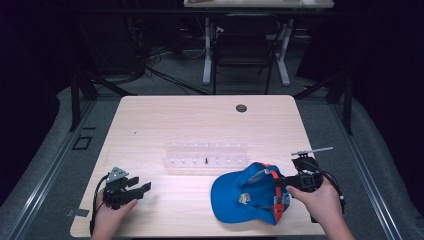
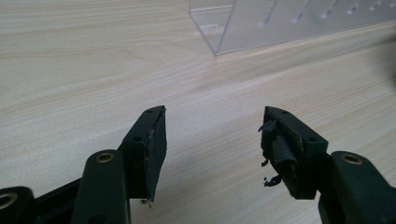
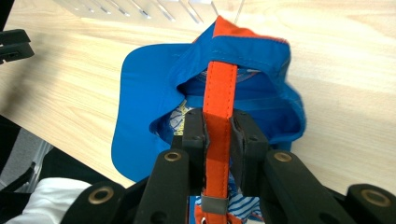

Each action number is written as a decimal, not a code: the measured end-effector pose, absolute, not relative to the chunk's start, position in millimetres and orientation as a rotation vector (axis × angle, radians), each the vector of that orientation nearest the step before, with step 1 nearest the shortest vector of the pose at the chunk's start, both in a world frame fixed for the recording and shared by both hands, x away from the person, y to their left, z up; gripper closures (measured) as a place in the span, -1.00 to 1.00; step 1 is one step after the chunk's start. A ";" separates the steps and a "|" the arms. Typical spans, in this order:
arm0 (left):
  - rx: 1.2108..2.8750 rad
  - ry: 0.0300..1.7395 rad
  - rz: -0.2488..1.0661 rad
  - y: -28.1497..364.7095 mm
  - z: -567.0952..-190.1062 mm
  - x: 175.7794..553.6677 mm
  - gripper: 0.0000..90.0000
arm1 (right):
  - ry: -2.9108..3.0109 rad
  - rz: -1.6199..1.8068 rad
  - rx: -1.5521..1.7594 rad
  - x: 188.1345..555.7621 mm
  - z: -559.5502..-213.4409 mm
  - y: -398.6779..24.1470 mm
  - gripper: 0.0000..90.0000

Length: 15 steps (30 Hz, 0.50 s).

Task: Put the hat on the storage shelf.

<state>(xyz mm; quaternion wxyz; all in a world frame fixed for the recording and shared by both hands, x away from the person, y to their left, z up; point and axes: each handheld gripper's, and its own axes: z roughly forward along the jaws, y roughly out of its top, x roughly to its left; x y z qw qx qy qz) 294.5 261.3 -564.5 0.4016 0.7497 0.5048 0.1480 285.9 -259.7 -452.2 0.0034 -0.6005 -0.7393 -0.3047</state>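
Observation:
A blue cap [image 1: 240, 195] with an orange back strap [image 3: 219, 93] lies near the table's front right edge. My right gripper [image 1: 281, 183] is shut on that strap, and its jaws pinch the orange band from both sides, as the right gripper view [image 3: 218, 126] shows up close. The cap's back hangs raised from the strap while its brim [image 3: 140, 112] points toward the left. At the front left, my left gripper [image 1: 142, 188] rests low over the wood, open, with nothing between its fingers [image 2: 154, 140].
A clear plastic rack [image 1: 206, 156] with small pegs stands in the table's middle, just behind the cap; its corner [image 2: 224, 32] shows ahead of the left gripper. A dark round hole [image 1: 241, 108] sits at the table's far side. Chair and desk legs stand beyond.

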 end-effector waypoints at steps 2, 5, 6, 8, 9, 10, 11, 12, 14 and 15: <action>1.897 1.275 0.373 261.5 -564.4 294.5 -0.09 | -2.333 -0.941 -1.880 287.3 -446.9 -260.7 0.72; 1.899 1.273 0.376 261.5 -564.4 294.4 -0.09 | -2.342 -0.930 -1.887 289.1 -439.4 -262.0 0.72; 1.898 1.274 0.374 261.3 -564.5 294.4 -0.09 | -2.343 -0.919 -1.884 290.4 -434.5 -263.2 0.72; 1.897 1.275 0.373 261.1 -564.6 294.4 -0.09 | -2.343 -0.915 -1.884 291.0 -432.1 -263.6 0.72; 1.897 1.275 0.372 261.0 -564.6 294.4 -0.09 | -2.340 -0.919 -1.884 291.8 -430.0 -263.9 0.72; 1.899 1.275 0.373 260.8 -564.7 294.5 -0.09 | -2.336 -0.919 -1.883 292.4 -427.7 -264.0 0.72; 1.900 1.276 0.374 260.7 -564.7 294.5 -0.09 | -2.336 -0.920 -1.881 293.1 -424.7 -264.2 0.72; 1.901 1.276 0.373 260.7 -564.6 294.5 -0.09 | -2.340 -0.917 -1.876 293.6 -423.0 -264.6 0.72; 1.900 1.276 0.374 260.5 -564.7 294.5 -0.09 | -2.330 -0.923 -1.873 294.6 -418.8 -263.9 0.72; 1.901 1.276 0.374 260.6 -564.7 294.4 -0.09 | -2.319 -0.935 -1.868 295.9 -415.9 -263.5 0.72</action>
